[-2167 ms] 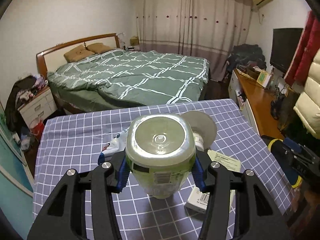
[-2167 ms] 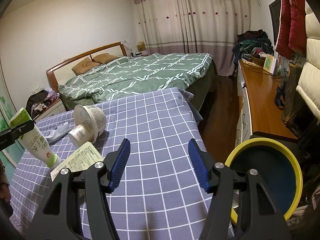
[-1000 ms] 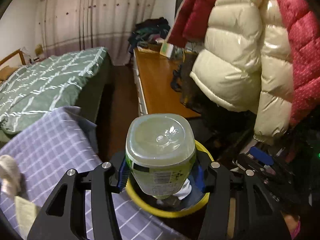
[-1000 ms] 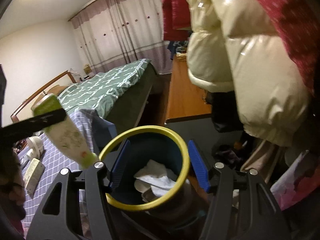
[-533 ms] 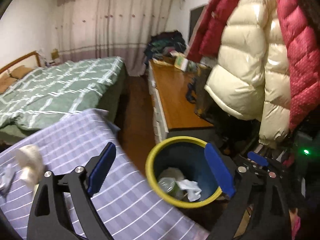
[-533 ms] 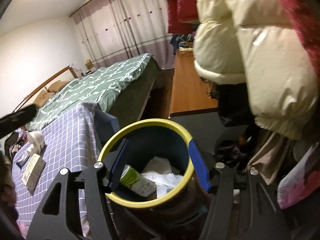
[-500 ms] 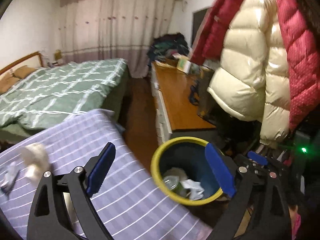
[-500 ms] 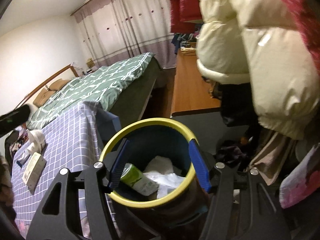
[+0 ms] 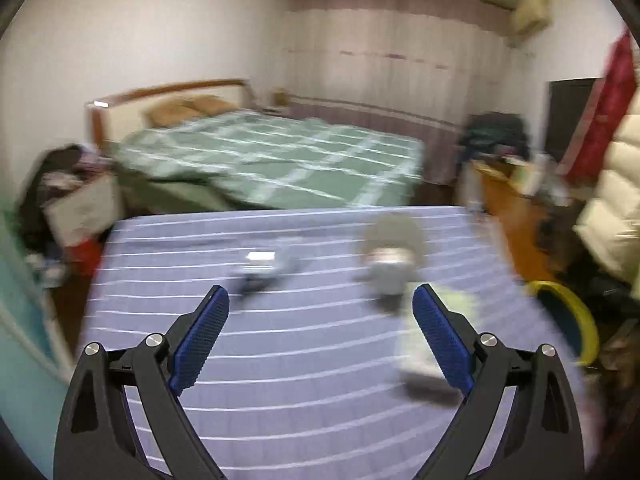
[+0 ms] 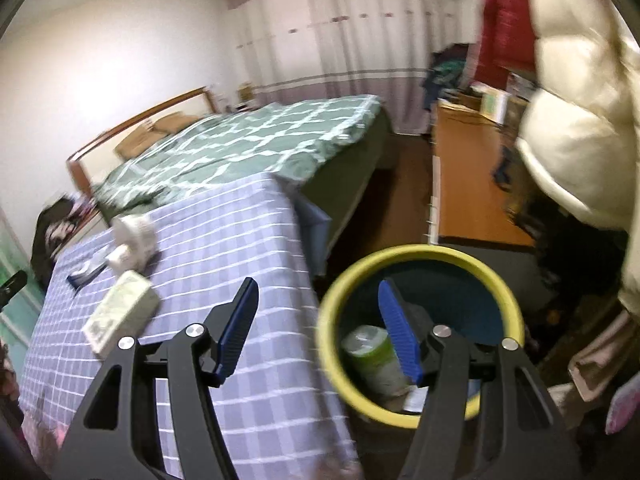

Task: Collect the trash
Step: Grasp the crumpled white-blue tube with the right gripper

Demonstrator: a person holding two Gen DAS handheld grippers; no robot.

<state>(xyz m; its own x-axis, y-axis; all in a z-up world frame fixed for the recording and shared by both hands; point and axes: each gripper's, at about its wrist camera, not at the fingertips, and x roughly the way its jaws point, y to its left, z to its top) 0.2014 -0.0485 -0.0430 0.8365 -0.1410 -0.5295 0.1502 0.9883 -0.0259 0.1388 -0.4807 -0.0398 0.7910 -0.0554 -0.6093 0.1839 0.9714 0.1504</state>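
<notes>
My left gripper [image 9: 320, 292] stands wide open over the purple checked tablecloth [image 9: 280, 360] with nothing between its fingers; the view is blurred. On the cloth lie a tipped white cup [image 9: 390, 256], a crumpled wrapper [image 9: 260, 268] and a pale box [image 9: 424, 344]. The yellow-rimmed blue bin [image 9: 576, 320] shows at the right edge. My right gripper [image 10: 318, 284] is open and empty, hanging above the table corner and the bin [image 10: 420, 254]. A green bottle [image 10: 372, 352] lies inside the bin on white paper. The right wrist view also shows the box [image 10: 120, 312], cup [image 10: 134, 232] and wrapper [image 10: 86, 274].
A bed with a green checked cover [image 9: 272, 160] stands beyond the table. A wooden desk [image 10: 468, 196] runs along the right wall, with a cream puffer jacket [image 10: 580, 132] hanging over the bin's far side. A cluttered nightstand [image 9: 76, 208] is at the left.
The left gripper opened and dropped the green bottle into the bin, then swung left back over the table. The right gripper shifted left, so the table edge is now under it.
</notes>
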